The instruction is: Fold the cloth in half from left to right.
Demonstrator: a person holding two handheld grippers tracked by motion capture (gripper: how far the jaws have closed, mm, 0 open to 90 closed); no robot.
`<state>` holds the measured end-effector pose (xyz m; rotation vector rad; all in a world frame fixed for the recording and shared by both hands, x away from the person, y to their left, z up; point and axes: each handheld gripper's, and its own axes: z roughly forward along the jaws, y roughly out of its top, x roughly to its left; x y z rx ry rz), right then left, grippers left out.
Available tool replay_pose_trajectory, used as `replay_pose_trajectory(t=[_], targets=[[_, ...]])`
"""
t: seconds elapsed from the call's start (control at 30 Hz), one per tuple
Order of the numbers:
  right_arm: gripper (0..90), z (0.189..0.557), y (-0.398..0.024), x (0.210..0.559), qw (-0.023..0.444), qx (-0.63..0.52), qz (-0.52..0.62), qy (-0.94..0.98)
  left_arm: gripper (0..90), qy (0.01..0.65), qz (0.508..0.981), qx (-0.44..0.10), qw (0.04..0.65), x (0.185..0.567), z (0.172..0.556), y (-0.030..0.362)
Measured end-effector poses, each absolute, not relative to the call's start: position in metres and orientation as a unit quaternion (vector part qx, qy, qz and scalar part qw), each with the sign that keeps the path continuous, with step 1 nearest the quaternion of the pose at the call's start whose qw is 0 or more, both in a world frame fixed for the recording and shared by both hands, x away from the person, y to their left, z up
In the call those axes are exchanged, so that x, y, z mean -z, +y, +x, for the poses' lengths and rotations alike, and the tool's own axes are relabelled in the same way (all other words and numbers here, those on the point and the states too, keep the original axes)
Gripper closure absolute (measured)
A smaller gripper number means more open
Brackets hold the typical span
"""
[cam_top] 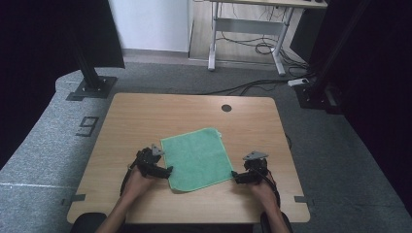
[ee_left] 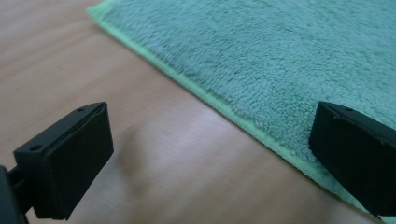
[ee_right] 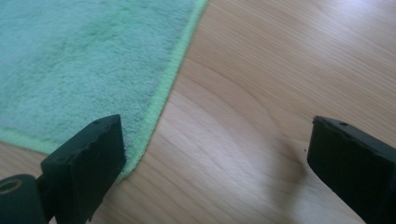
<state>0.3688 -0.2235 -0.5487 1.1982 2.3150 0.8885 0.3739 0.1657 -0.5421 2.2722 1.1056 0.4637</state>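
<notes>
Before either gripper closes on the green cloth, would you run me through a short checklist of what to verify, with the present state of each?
1. Green cloth lies flat and unfolded on the table: ok.
2. Left gripper open: ok, jaws stand wide apart in the left gripper view.
3. Right gripper open: ok, jaws wide apart in the right gripper view.
4. Left gripper straddles the cloth's edge: ok, one jaw over cloth, the other over bare wood.
5. Right gripper lined up on the near corner: ok, the corner sits at one jaw.
6. Jaws low enough to catch the hem: cannot tell.
</notes>
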Motion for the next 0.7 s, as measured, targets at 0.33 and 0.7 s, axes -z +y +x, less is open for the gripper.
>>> replay_pose_trajectory(t=[0.33, 0.7], targets=[[4.1, 0.372, -0.241, 0.552, 0.179, -0.329, 0.453, 0.809, 0.0, 0.386, 0.862, -0.167, 0.284, 0.540, 0.373, 0.162], [0.0, 0.372, -0.243, 0.556, 0.183, -0.336, 0.458, 0.802, 6.8, 0.436, 0.819, -0.174, 0.330, 0.521, 0.408, 0.191]])
